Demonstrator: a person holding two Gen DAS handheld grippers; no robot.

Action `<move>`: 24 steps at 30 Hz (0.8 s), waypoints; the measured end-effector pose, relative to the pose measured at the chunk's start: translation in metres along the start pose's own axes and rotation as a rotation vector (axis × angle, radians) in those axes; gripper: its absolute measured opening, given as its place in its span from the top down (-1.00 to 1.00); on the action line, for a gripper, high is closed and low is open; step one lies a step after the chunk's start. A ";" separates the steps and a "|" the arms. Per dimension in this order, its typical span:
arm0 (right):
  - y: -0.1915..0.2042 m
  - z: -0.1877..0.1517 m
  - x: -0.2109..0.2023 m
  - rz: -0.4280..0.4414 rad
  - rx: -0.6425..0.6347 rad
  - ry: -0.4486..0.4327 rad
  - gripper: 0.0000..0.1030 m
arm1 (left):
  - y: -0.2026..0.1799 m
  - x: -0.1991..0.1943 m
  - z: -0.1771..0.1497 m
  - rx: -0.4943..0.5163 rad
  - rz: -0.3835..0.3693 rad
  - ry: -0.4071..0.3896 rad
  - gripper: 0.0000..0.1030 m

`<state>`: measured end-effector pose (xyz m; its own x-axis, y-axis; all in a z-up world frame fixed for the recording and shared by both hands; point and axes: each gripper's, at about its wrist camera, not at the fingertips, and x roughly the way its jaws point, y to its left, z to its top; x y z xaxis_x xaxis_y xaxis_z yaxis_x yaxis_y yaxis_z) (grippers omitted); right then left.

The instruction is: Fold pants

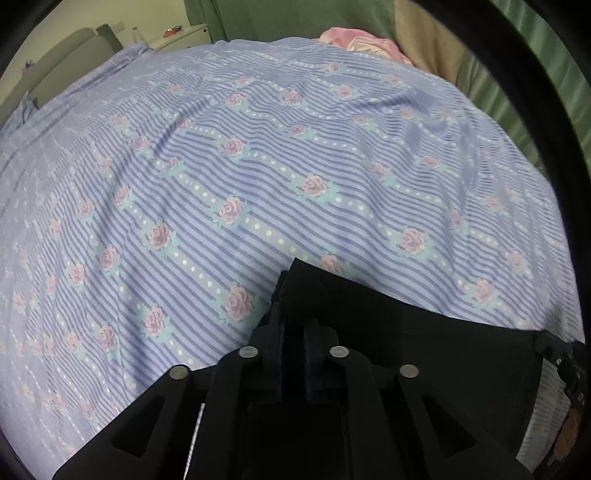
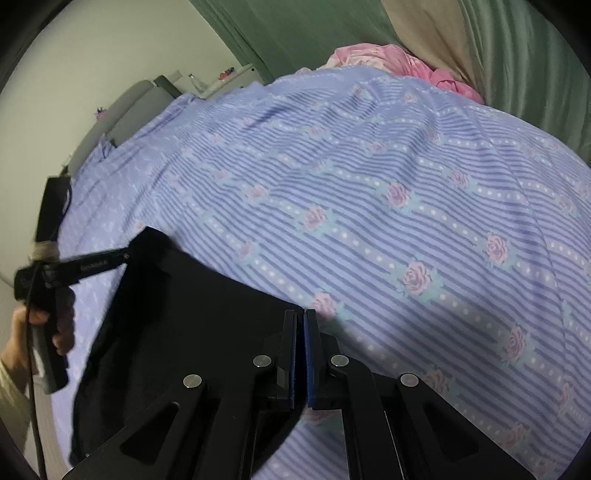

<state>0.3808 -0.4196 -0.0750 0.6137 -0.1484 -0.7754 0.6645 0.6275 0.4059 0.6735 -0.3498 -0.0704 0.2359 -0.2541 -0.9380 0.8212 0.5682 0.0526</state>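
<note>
The black pants (image 2: pixel 177 317) hang stretched between my two grippers above the bed. My right gripper (image 2: pixel 300 317) is shut on one top corner of the pants, its blue pads pressed together. In the right wrist view my left gripper (image 2: pixel 127 254) pinches the other corner at the far left, held by a hand. In the left wrist view the left gripper (image 1: pixel 295 295) is shut on the pants (image 1: pixel 424 354), which spread to the right toward the right gripper (image 1: pixel 550 350) at the edge.
A bed with a purple striped, rose-patterned sheet (image 1: pixel 258 166) fills both views. Pink cloth (image 2: pixel 399 62) lies at the far edge by green curtains (image 2: pixel 517 55). A grey headboard (image 1: pixel 62 59) and white nightstand (image 1: pixel 181 35) with a bottle stand at the far left.
</note>
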 end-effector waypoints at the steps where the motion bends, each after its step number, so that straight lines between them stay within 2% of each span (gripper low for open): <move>1: -0.001 -0.001 0.003 -0.007 -0.002 0.012 0.91 | -0.003 0.003 0.003 -0.011 0.012 0.003 0.57; 3: -0.002 -0.003 0.003 -0.018 -0.001 0.024 0.87 | -0.004 0.001 0.007 -0.030 0.054 -0.002 0.14; 5: -0.001 -0.003 -0.006 -0.040 -0.019 0.013 0.66 | -0.008 -0.017 0.004 -0.034 0.092 -0.058 -0.11; 6: 0.001 -0.003 -0.013 -0.049 -0.043 -0.008 0.45 | -0.009 -0.026 0.002 -0.035 0.095 -0.087 -0.16; 7: 0.003 -0.003 -0.022 -0.055 -0.075 -0.030 0.37 | -0.010 -0.040 -0.003 -0.040 0.093 -0.119 -0.19; 10: 0.014 -0.006 -0.049 -0.028 -0.189 -0.074 0.37 | -0.013 -0.080 -0.029 -0.066 0.059 -0.195 -0.23; 14: 0.027 -0.021 -0.079 0.087 -0.350 -0.049 0.37 | -0.020 -0.126 -0.084 -0.089 0.041 -0.248 -0.23; 16: 0.034 -0.032 -0.090 0.132 -0.422 -0.025 0.37 | -0.026 -0.142 -0.116 -0.113 0.043 -0.251 -0.23; 20: 0.054 -0.061 -0.102 0.215 -0.549 0.047 0.37 | -0.033 -0.157 -0.170 -0.244 0.000 -0.230 -0.23; 24: 0.074 -0.092 -0.099 0.272 -0.649 0.122 0.37 | -0.043 -0.162 -0.221 -0.356 0.019 -0.210 -0.23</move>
<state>0.3295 -0.2881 -0.0126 0.6442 0.1409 -0.7518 0.0837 0.9640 0.2524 0.4853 -0.1595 0.0035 0.3800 -0.3743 -0.8459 0.5935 0.8001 -0.0874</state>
